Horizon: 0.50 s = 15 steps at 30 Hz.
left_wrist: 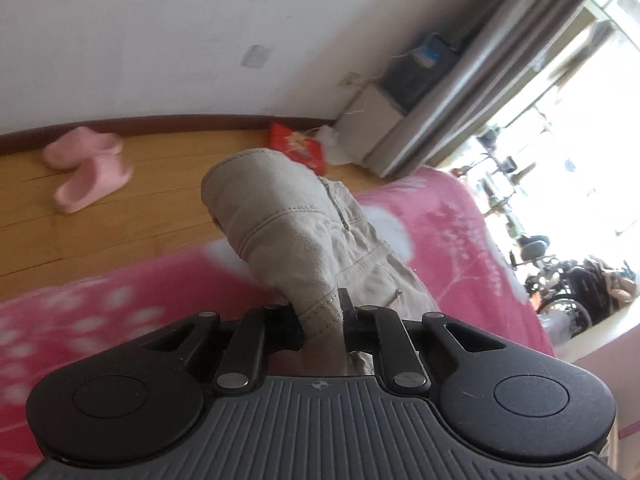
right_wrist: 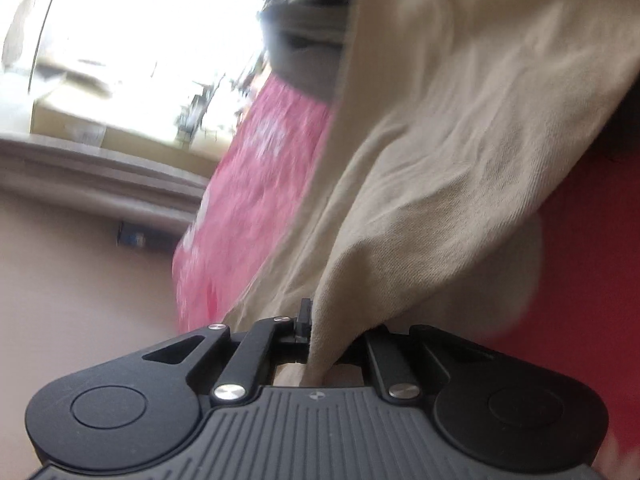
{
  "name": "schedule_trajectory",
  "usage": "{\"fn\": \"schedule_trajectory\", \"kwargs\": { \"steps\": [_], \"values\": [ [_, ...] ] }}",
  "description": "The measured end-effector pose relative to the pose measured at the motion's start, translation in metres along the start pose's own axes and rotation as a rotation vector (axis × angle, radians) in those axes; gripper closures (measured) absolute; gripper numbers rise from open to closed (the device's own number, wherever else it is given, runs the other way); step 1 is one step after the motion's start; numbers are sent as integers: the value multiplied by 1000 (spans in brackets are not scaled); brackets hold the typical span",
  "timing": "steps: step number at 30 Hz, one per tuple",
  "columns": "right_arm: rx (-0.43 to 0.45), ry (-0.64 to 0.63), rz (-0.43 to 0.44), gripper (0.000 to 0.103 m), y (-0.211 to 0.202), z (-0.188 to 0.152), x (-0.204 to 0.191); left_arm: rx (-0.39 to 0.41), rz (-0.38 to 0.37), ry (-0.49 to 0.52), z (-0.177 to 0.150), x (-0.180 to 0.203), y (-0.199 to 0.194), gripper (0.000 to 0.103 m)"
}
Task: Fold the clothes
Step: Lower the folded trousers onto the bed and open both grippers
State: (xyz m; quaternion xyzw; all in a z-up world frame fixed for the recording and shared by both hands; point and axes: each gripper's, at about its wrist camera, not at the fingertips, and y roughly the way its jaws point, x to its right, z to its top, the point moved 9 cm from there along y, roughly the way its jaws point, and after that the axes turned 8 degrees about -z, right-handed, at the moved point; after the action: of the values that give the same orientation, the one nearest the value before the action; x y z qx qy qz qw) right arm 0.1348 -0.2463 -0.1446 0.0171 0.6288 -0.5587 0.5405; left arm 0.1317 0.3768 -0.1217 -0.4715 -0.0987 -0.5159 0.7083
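Room: a bedroom with a white wall, a wooden floor (left_wrist: pixel 132 216) and a bright window (left_wrist: pixel 580 128) that is washing out everything beyond it.
Surface: a pink patterned blanket (left_wrist: pixel 460 248) is covering the bed and is running under the garment in both views.
Hard to make out: the blanket's near edge is blurring in the left wrist view; most of the right wrist view is smearing; the dark fabric (right_wrist: pixel 308 52) at its top cannot be identified.
Cut off: the beige trousers (left_wrist: pixel 288 232) are leaving the right wrist frame at top and right, so their full outline is not showing.
Long axis: in the left wrist view the trousers are running from the claw up and away toward the floor, zip (left_wrist: pixel 338 204) facing right.
Position: the trousers are hanging lifted over the blanket, a bunched fold rising above the claw.
Left gripper (left_wrist: pixel 324 320): clenching a stitched hem of the trousers.
Right gripper (right_wrist: pixel 320 332): pinching a plain edge of the trousers (right_wrist: pixel 440 160).
Floor items: pink slippers (left_wrist: pixel 86 168) and a red packet (left_wrist: pixel 298 146) are lying near the wall.
Containers: a white box (left_wrist: pixel 372 116) is standing beside the grey curtain (left_wrist: pixel 472 72); its contents cannot be told.
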Motion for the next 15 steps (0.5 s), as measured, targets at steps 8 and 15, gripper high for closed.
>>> {"fn": "schedule_trajectory", "kwargs": {
  "steps": [8,15],
  "values": [
    [-245,-128,-47,96,-54,-68,19,-74,118,26,-29,-78,-129,91],
    [-415,-300,-119,95,-67,-124,74,-140,187,56,-73,-139,-170,85]
  ]
}}
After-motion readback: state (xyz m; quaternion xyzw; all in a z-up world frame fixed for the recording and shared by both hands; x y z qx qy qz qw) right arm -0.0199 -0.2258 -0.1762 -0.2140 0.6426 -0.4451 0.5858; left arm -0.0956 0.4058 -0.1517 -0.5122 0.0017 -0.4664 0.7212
